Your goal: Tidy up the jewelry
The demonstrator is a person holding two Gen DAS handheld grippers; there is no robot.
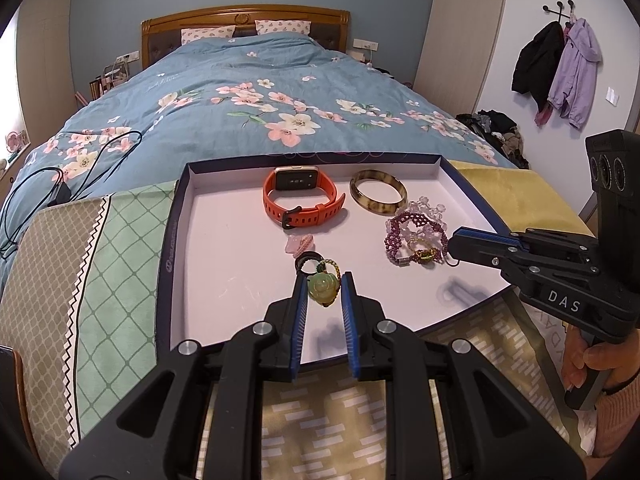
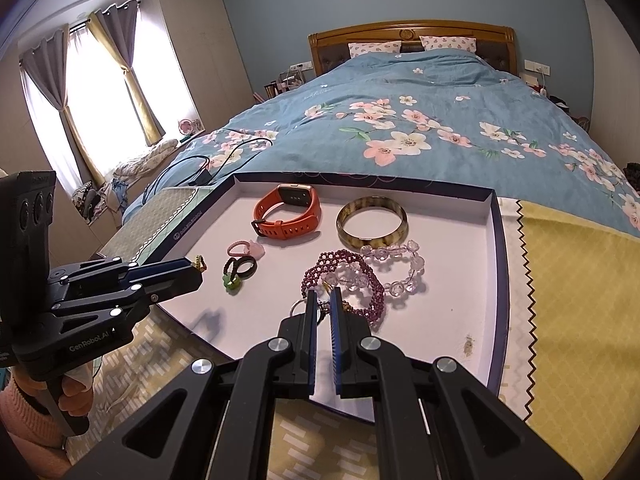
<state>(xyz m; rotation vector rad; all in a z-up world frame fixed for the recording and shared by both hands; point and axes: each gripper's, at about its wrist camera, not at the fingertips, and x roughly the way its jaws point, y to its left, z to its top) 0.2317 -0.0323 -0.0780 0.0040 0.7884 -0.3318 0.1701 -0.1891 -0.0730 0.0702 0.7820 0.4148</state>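
Tray point(image 2: 494, 240): matt white card floor, dark paper-covered rim. Watch strap point(image 1: 304, 216) matt orange rubber; bangle point(image 2: 372, 222) glossy mottled horn-like; clear bead bracelet point(image 2: 400, 268) glassy, jade-green pendant point(image 1: 322, 290) polished. Bedspread point(image 1: 248, 92) soft printed cloth, headboard point(image 1: 244, 20) varnished wood.
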